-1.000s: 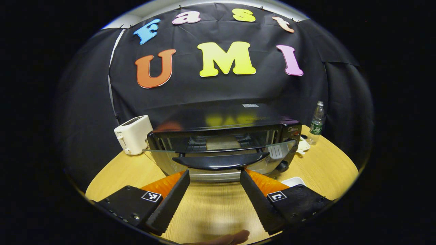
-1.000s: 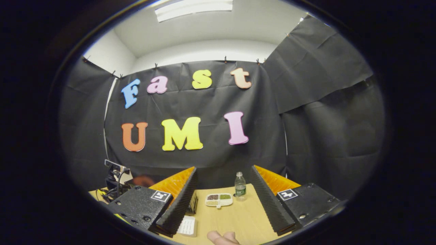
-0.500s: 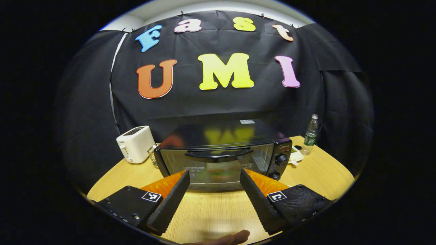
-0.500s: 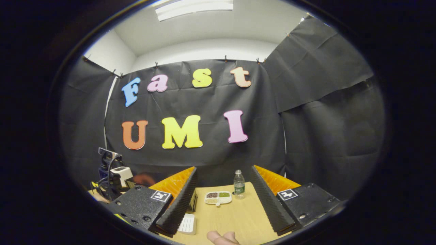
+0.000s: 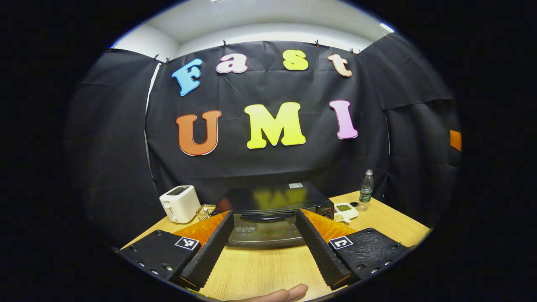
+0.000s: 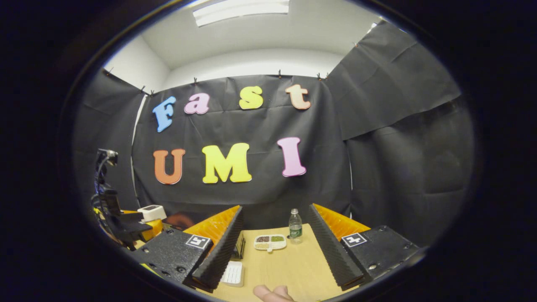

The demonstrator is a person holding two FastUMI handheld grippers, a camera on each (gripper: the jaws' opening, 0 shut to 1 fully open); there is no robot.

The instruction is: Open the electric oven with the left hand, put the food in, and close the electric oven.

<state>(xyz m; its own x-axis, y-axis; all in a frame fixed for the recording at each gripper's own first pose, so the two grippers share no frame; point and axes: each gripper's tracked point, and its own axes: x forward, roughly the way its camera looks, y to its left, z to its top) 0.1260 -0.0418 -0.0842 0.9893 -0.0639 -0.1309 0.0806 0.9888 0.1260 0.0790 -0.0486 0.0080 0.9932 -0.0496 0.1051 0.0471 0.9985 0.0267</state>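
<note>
The black electric oven [image 5: 268, 218] stands on the wooden table [image 5: 268, 268] with its glass door shut and the curved handle [image 5: 268, 216] across the top of the door. What lies behind the glass I cannot make out. My left gripper [image 5: 262, 247] is open with nothing in it, held back from the oven's front, with bare table between. My right gripper [image 6: 275, 247] is open with nothing in it, over the table to the right of the oven. A corner of the oven [image 6: 240, 249] shows behind its left finger.
A white toaster [image 5: 180, 203] and a small wire basket [image 5: 204, 211] stand left of the oven. To its right are a divided snack dish [image 6: 269, 242] and a water bottle [image 6: 295, 226]. A white ribbed tray [image 6: 233, 273] lies near the right gripper. The left gripper's dark body [image 6: 117, 220] shows at the far left.
The oven door went from partly open to fully shut. My left gripper drew back and tilted up, so the oven looks smaller and lower. The right gripper barely moved.
</note>
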